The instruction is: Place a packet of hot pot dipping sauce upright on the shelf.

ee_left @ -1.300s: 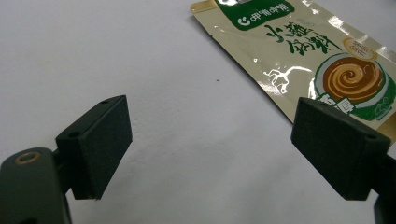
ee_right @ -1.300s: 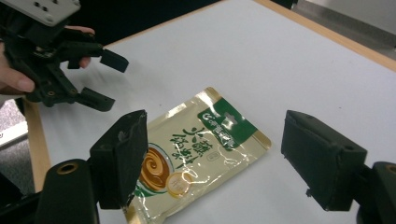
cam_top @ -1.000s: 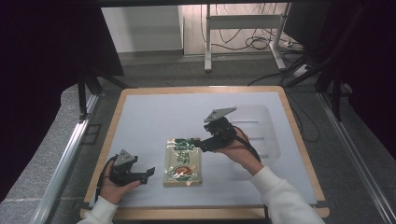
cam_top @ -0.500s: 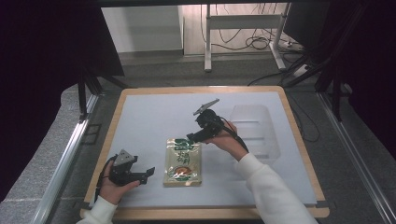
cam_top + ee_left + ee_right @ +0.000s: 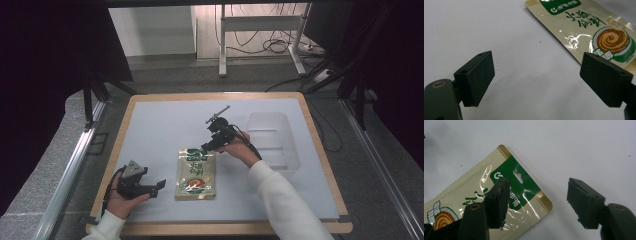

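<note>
The right hand-held gripper [image 5: 205,148] hangs over the far end of a food pouch [image 5: 195,173], its jaws spread and pointing down at the worktop [image 5: 160,125]. They have just been closing, yet in the right gripper view they stand well apart with nothing pinched: one jaw sits above the pouch's green header [image 5: 517,183], just beside the hanging slot, and the other is over bare worktop past the pouch's gold-trimmed corner. Whether the first jaw touches the film cannot be told. A white sleeve [image 5: 285,200] runs from the bottom edge of the high view up to the hand that carries this gripper.

The left hand-held gripper [image 5: 161,185] lies low near the front left of the worktop, held in the person's left hand [image 5: 120,197]. Its jaws are spread wide with nothing between them; in the left gripper view they frame plain white surface, and the pouch [image 5: 594,32] lies just beyond the right-hand jaw, apart from it.

The pouch lies flat near the middle of the worktop, between the two grippers, long axis running front to back. It is glossy cream with a green band at its far end and a picture of a brown swirled bowl [image 5: 612,41] toward its near end.

To the right of the right hand, a clear plastic tray [image 5: 272,140] sits on the worktop, well apart from the pouch. The worktop is pale with a wooden rim [image 5: 320,150].
</note>
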Demonstrator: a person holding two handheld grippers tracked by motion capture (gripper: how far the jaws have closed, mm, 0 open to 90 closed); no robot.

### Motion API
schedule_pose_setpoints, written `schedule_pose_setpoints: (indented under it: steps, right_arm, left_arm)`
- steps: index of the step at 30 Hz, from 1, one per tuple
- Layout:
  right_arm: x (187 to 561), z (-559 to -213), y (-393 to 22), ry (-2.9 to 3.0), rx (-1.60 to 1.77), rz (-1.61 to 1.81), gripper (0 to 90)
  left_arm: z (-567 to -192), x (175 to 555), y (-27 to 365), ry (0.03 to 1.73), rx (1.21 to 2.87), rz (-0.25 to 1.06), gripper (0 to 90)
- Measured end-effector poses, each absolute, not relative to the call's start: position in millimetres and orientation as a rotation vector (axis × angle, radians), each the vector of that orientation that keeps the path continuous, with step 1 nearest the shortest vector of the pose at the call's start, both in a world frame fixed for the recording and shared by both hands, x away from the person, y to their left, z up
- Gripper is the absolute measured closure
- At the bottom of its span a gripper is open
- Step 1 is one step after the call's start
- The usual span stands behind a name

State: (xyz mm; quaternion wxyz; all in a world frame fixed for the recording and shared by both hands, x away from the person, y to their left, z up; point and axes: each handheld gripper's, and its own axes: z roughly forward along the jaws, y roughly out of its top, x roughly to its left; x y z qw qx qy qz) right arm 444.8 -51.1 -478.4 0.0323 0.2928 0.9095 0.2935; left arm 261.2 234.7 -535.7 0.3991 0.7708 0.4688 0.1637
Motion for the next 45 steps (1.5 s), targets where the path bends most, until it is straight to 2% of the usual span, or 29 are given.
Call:
schedule_pose_setpoints:
  steps: [12,26,35,45]
  right_arm:
    - [445,-494,-33,2.859,0.904,0.761,37.1]
    - [445,-502,-35,2.903,0.927,0.716,40.3]
    - [433,-482,-45,2.977,0.88,0.848,50.2]
    - [431,-497,-39,3.01,0.789,0.781,53.8]
  left_arm:
    - [-535,261,235,1.18,1.954,0.412,12.4]
    - [-535,261,235,1.176,1.956,0.408,12.4]
    - [-536,262,234,1.174,1.967,0.409,12.3]
    - [-536,262,234,1.174,1.965,0.407,12.3]
